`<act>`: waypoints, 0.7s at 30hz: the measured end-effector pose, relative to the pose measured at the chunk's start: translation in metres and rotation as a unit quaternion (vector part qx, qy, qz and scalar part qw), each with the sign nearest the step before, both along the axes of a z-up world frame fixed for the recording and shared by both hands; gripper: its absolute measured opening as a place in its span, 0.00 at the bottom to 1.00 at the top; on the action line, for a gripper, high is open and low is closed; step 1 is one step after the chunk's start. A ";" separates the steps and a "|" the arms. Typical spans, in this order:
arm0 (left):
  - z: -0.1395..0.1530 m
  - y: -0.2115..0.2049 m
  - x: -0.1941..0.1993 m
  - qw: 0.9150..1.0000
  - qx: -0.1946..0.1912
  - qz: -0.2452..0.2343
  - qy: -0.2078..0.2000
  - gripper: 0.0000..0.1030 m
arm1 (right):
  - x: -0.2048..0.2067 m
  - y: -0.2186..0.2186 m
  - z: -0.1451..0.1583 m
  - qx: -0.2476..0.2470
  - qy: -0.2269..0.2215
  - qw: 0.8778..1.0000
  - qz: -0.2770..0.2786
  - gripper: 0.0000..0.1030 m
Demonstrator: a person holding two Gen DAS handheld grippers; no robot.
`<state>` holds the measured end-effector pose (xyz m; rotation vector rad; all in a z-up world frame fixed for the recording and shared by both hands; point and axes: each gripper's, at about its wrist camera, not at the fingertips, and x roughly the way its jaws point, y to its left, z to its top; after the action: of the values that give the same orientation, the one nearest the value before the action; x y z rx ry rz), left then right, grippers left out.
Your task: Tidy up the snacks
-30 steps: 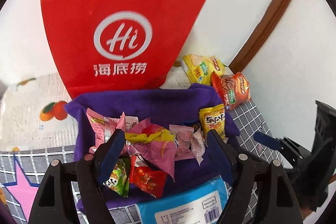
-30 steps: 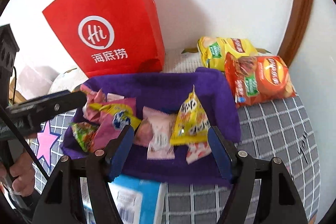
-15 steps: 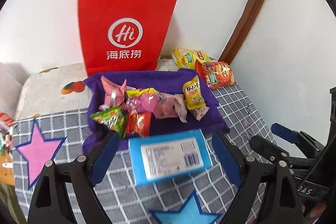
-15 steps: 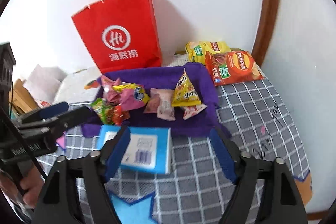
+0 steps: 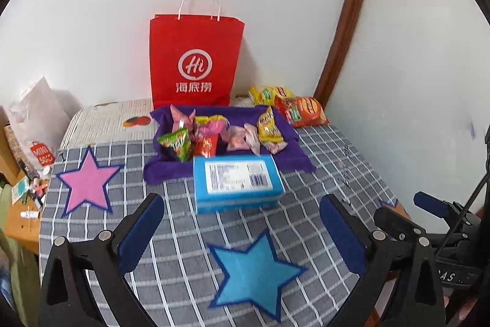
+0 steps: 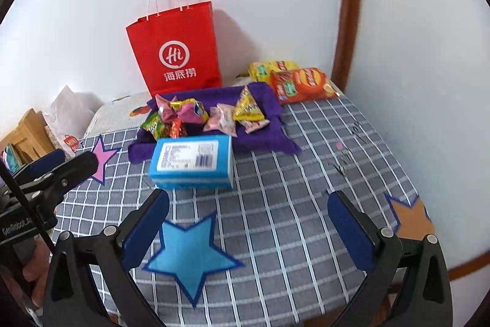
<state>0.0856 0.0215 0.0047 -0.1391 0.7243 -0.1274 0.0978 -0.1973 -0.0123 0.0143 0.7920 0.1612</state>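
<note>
- Left gripper (image 5: 242, 222): jaws spread wide, just been opening; nothing btwn them, only tablecloth & a blue star patch (image 5: 254, 268) below. Released, holding nothing.
- Right gripper (image 6: 248, 222): same, jaws wide apart, just been opening, empty. Hovers over the cloth w/ the blue star under its left finger.
- Each gripper shows in the other's view: right one at the right edge of left cam, left one at the left edge of right cam w/ part of a hand under it.
- Snacks: pile of small wrapped packets on a purple cloth tray (image 5: 294, 161) mid-table. Green packet (image 5: 177, 144) at front left, red packet (image 5: 206, 146) just beside it, pink packets (image 5: 242, 138) in the middle, yellow packet (image 5: 268, 127) upright toward the right.
- Blue box (image 5: 237, 184) w/ white barcode label on top, lying flat on the tablecloth, touching the tray's near edge, closest item to both grippers.
- Two chip bags at the back right corner, off the tray: yellow chip bag (image 5: 269, 92) behind, orange chip bag (image 5: 301, 112) overlapping it in front.
- Red paper bag (image 5: 194, 63) w/ white handles stands upright vs. the wall, right behind the tray.
- Table (image 5: 330, 149): grey cloth w/ white grid, pink star patch (image 5: 87, 181) at left.
</note>
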 end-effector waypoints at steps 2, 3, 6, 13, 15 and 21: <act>-0.001 -0.005 -0.016 1.000 0.007 0.001 -0.003 0.99 | -0.013 -0.004 -0.003 0.008 0.000 1.000 -0.001 0.99; -0.001 -0.007 -0.023 1.000 0.011 0.003 -0.006 0.99 | -0.021 -0.006 -0.004 0.010 -0.002 1.000 -0.002 0.99; 0.001 -0.013 -0.043 1.000 0.024 0.008 -0.013 0.99 | -0.038 -0.010 -0.006 0.008 -0.010 1.000 -0.001 0.99; 0.002 -0.022 -0.072 0.999 0.031 0.011 -0.020 0.99 | -0.072 -0.020 -0.010 0.014 -0.017 1.000 -0.008 0.99; 0.003 -0.024 -0.076 0.999 0.036 0.011 -0.023 0.99 | -0.078 -0.020 -0.009 0.010 -0.022 1.000 -0.007 0.99; 0.010 -0.027 -0.079 0.999 0.040 0.012 -0.029 0.99 | -0.084 -0.025 -0.006 0.019 -0.031 0.999 -0.013 0.99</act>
<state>0.0067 -0.0054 0.0144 -0.0679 0.6680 -0.0786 0.0135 -0.2220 -0.0187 0.0544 0.7271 0.1519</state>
